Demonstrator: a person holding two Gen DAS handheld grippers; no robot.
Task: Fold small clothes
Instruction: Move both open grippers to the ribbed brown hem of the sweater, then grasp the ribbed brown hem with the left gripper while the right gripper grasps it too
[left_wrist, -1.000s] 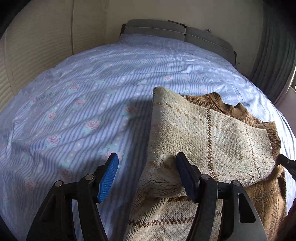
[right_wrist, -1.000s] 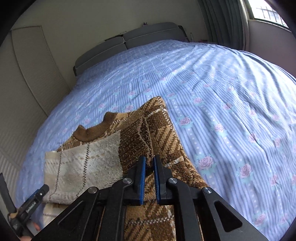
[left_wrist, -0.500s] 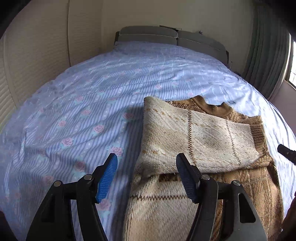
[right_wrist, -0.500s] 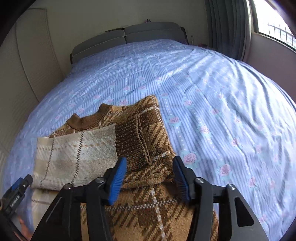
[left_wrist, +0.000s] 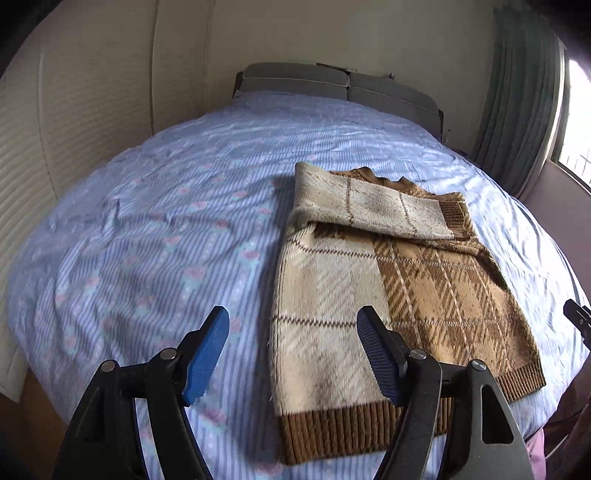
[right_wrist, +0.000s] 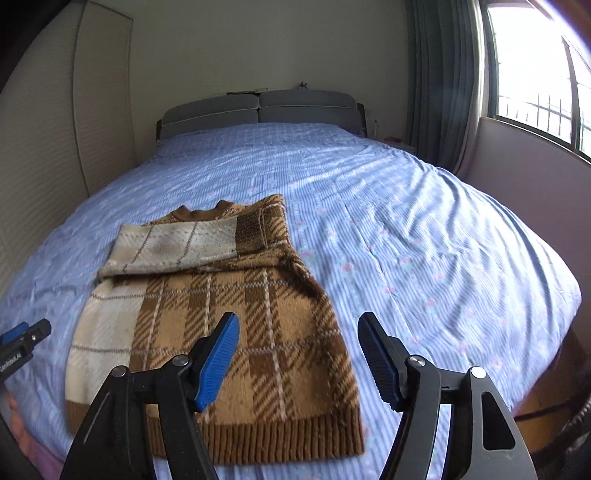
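my left gripper (left_wrist: 293, 356) and right gripper (right_wrist: 298, 357) have just opened wide, empty; plaid sweater (right_wrist: 236, 325) at my twelve o'clock.

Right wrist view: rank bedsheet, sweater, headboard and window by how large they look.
1. bedsheet
2. sweater
3. window and headboard: look alike in size, and the window is cut off by the frame, so unranked.

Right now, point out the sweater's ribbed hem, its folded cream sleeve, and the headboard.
ribbed hem (right_wrist: 280, 441), right wrist view, middle of the brown band.
folded cream sleeve (right_wrist: 173, 247), right wrist view, centre of the sleeve.
headboard (right_wrist: 258, 109), right wrist view, grey padded front.
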